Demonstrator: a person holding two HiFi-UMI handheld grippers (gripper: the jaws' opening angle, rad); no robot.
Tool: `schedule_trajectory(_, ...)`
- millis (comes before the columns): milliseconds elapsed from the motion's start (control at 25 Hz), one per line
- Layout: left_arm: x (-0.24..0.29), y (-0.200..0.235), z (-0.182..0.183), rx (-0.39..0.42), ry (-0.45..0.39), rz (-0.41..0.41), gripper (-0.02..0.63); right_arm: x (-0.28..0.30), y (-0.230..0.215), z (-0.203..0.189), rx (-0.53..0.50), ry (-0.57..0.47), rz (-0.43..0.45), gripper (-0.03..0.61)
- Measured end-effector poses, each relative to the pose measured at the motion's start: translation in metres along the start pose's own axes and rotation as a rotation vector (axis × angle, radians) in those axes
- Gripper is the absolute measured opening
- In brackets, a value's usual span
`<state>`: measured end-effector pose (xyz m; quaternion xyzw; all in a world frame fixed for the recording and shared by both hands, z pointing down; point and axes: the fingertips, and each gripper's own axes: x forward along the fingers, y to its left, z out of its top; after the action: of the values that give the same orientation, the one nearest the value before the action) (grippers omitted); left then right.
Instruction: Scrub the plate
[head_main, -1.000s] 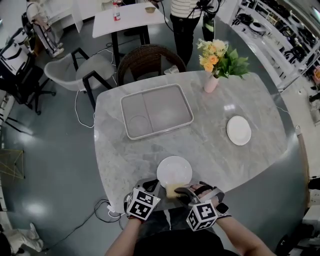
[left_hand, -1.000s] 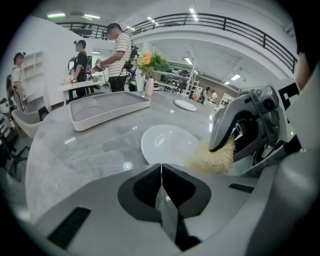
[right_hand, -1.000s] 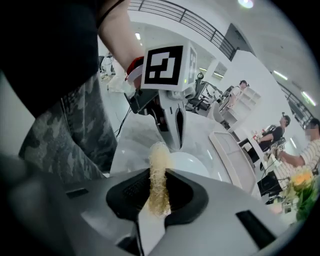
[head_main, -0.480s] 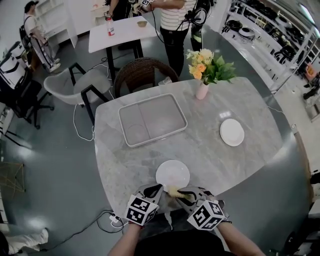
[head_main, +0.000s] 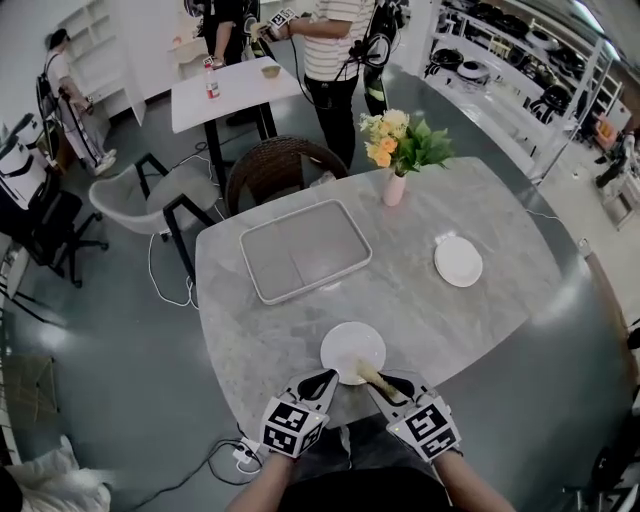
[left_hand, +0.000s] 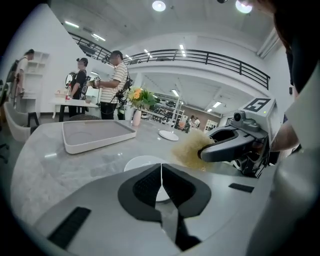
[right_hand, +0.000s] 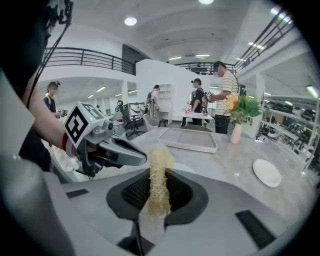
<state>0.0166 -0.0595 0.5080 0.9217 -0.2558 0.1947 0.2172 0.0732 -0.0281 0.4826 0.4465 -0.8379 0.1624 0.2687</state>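
A white plate (head_main: 352, 351) lies flat near the front edge of the marble table (head_main: 480, 320). My left gripper (head_main: 325, 381) is shut with nothing clearly between its jaws, and its tips are at the plate's near-left rim. In the left gripper view, the plate (left_hand: 140, 162) shows just beyond the left gripper (left_hand: 161, 169). My right gripper (head_main: 374, 380) is shut on a yellowish fibrous scrubber (head_main: 364, 374), which rests at the plate's near-right rim. The right gripper view shows the scrubber (right_hand: 158, 182) upright between the jaws of the right gripper (right_hand: 157, 172). The left gripper (right_hand: 141, 158) points in from the left.
A grey divided tray (head_main: 305, 249) sits mid-table. A second small white plate (head_main: 458, 261) lies at the right. A vase of flowers (head_main: 394, 150) stands at the far edge, with a wicker chair (head_main: 285, 165) behind the table. People stand beyond by another table (head_main: 225, 85).
The scrubber has shifted slightly right along the plate's near rim, still held by the right gripper. Both grippers now angle inward toward the plate. The head view has tilted.
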Motion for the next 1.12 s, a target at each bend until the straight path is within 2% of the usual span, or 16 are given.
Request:
schedule_trajectory(200,-0.009,-0.002,0.000,0.012,-0.021,-0.028,0.017,-0.007,0.010,-0.005,0.054,-0.022,-0.049,0.077)
schedule_trajectory(480,-0.018,0.000,-0.001,-0.004,-0.052,-0.010,0.017,-0.014,0.021,-0.005,0.091,-0.050,-0.067,0.077)
schedule_trajectory(760,-0.025,-0.004,0.006,-0.027,-0.086,0.051,0.017,-0.019,0.023,0.003,0.049,-0.069,-0.004,0.077)
schedule_trajectory(960,-0.025,-0.014,0.009,-0.072,-0.122,0.120,0.017,-0.030,0.018,0.008,-0.019,-0.069,0.061,0.077)
schedule_trajectory(1120,-0.030,-0.023,0.005,-0.110,-0.143,0.177,0.017,-0.040,0.017,0.006,-0.027,-0.079,0.099,0.077)
